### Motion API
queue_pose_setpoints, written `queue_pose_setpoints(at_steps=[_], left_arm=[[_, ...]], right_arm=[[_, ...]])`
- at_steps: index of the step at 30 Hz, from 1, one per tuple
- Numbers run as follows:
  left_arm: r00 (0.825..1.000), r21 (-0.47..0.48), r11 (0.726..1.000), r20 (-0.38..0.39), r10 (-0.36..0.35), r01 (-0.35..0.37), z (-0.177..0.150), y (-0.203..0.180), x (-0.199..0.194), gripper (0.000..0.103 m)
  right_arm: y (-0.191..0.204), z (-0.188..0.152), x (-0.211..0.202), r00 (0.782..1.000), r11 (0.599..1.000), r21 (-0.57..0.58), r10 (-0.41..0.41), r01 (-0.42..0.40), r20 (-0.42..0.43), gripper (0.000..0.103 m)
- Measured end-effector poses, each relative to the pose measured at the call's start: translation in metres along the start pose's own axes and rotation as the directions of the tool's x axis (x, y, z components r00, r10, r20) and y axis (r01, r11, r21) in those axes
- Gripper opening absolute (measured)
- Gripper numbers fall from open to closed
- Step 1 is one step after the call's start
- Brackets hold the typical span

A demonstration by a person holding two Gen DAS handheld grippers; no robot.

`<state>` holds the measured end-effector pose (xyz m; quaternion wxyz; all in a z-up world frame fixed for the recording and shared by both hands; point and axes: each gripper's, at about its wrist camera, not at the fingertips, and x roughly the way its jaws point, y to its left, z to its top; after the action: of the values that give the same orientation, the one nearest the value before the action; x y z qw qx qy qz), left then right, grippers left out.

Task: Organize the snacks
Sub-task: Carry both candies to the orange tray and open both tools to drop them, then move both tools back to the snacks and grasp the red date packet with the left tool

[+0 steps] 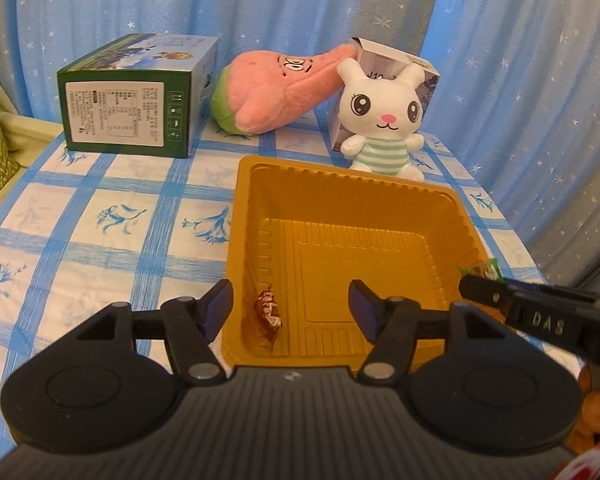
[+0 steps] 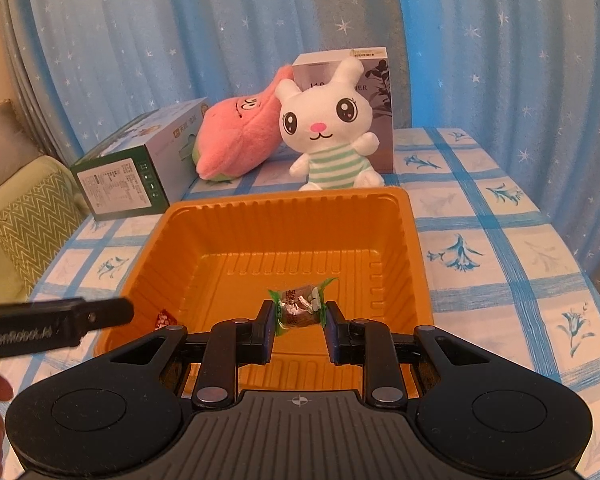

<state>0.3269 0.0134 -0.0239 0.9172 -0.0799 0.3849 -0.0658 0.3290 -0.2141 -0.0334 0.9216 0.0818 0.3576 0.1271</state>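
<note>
The left tongs (image 1: 290,306) are spread apart over the orange tray (image 1: 340,184) with nothing in them. A red candy (image 1: 268,314) lies inside the tray. The right tongs (image 2: 298,320) pinch a green candy (image 2: 300,306) above the tray.

A gold plastic tray (image 1: 452,204) sits at the centre of the frame on a worktop (image 1: 100,248) covered by a blue-and-white checked cloth with flower prints. The left tool (image 1: 290,308) fills the bottom of the frame, its two blue-padded fingers (image 1: 218,310) spread apart over the tray's near edge with nothing between them. A red-brown wrapped candy (image 1: 269,315) lies on the tray floor near the lower left corner. At the right edge, the right tool (image 1: 480,284) reaches in, a green-wrapped candy (image 1: 485,269) at its tip. Behind the tray stand a white rabbit plush (image 1: 384,120), a pink plush (image 1: 276,92), a green box (image 1: 132,96) and a pale box (image 1: 400,62), before a blue starred curtain (image 1: 300,0).
</note>
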Motion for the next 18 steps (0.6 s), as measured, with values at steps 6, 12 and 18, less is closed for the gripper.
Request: queue_pose_setpoints(at_steps=[6,12,18], left_arm=[[1.0,0.012,0.999,0.006,0.029,-0.029,-0.01,0.002,-0.015,0.074],[0.998,0.018,0.998,0.03,0.055,-0.055,-0.027,0.004,-0.043,0.075],[0.997,0.003,0.998,0.05,0.061,-0.061,-0.05,0.004,-0.088,0.077]], right_arm=[[-0.009,0.005,-0.007,0.996,0.995,0.074,0.067,-0.071,0.055,0.073],[-0.017,0.001,-0.042,0.995,0.991,0.117,0.061,-0.069,0.077,0.073],[-0.019,-0.027,-0.096,0.997,0.986,0.163,0.027,-0.038,0.071,0.073]])
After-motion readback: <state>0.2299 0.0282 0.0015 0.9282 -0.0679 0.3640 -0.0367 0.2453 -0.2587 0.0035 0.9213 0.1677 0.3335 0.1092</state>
